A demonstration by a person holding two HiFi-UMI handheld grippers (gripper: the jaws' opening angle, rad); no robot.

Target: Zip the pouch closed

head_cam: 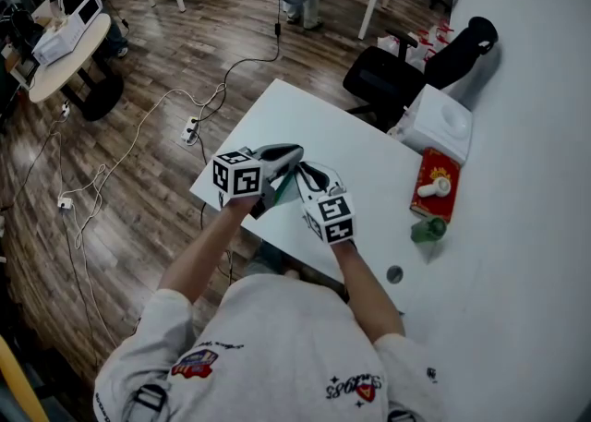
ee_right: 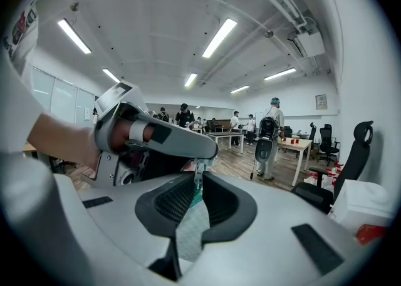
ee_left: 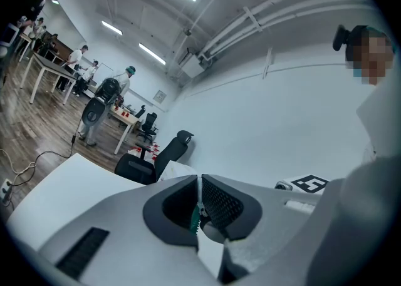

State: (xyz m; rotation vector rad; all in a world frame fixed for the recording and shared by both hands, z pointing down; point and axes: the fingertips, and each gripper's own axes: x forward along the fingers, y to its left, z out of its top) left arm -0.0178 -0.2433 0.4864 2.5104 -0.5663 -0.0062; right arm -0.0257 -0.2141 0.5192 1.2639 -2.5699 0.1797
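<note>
Pinching one pouch (ee_right: 191,234), two claws (ee_left: 198,194) (ee_right: 198,184)

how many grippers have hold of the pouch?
2. The left gripper is shut on a green edge of the pouch; the right gripper, close beside it, is shut on its mesh fabric.

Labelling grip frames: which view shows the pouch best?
Right gripper view: the pouch shows as a broad mesh panel pinched in the right gripper. Left gripper view: only a green sliver in the left gripper. Head view: mostly hidden between them.
</note>
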